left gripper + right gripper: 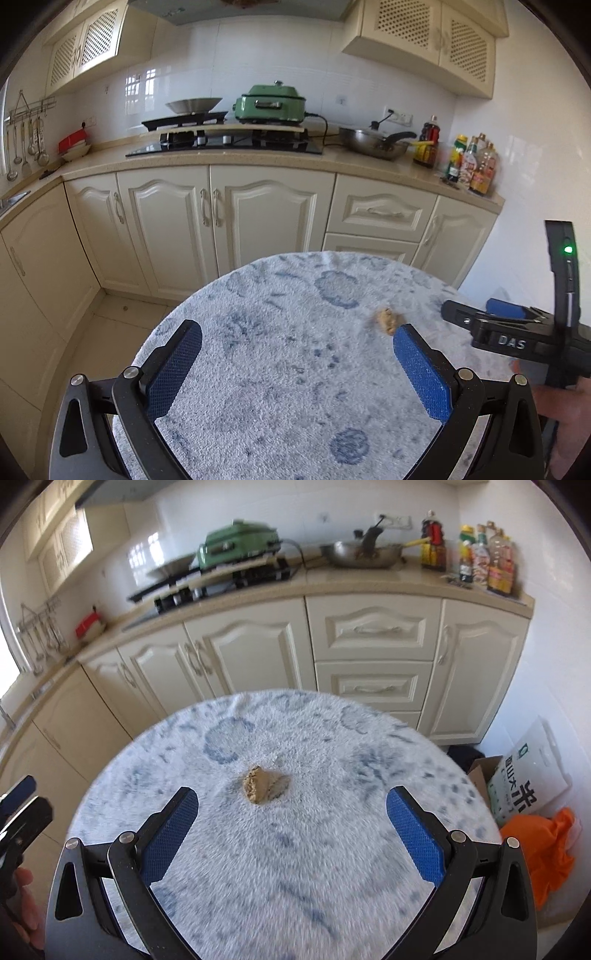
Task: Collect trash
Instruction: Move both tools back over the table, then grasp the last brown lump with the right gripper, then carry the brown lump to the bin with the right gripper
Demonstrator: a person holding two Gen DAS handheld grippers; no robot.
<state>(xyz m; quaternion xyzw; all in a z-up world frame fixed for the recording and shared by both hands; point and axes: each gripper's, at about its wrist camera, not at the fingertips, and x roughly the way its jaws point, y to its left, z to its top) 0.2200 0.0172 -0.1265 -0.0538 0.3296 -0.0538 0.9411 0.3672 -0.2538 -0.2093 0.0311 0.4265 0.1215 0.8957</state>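
The one piece of trash I can find is a crumpled tan scrap (260, 785), lying alone near the middle of the round counter (332, 867) with its fluffy blue-and-white cover. Nothing touches it, so it sits free for a straight pinch from above or from the front.

My right tool (291, 823) is lined up on it: the scrap lies just ahead of the blue pads (170, 834), a little left of centre, and the jaws are spread wide and hold nothing. I read that as the approach stance, open enough to straddle the scrap before closing.

My left tool (297, 363) is also spread and empty, set off to the side; from its view the scrap (386, 320) sits just beyond its right-hand pad (421, 373), so it leaves the lane clear.

On the floor to the right lie an orange bag (543, 853) and a cardboard box (482, 775); either may be where the scrap goes, though I cannot tell which.
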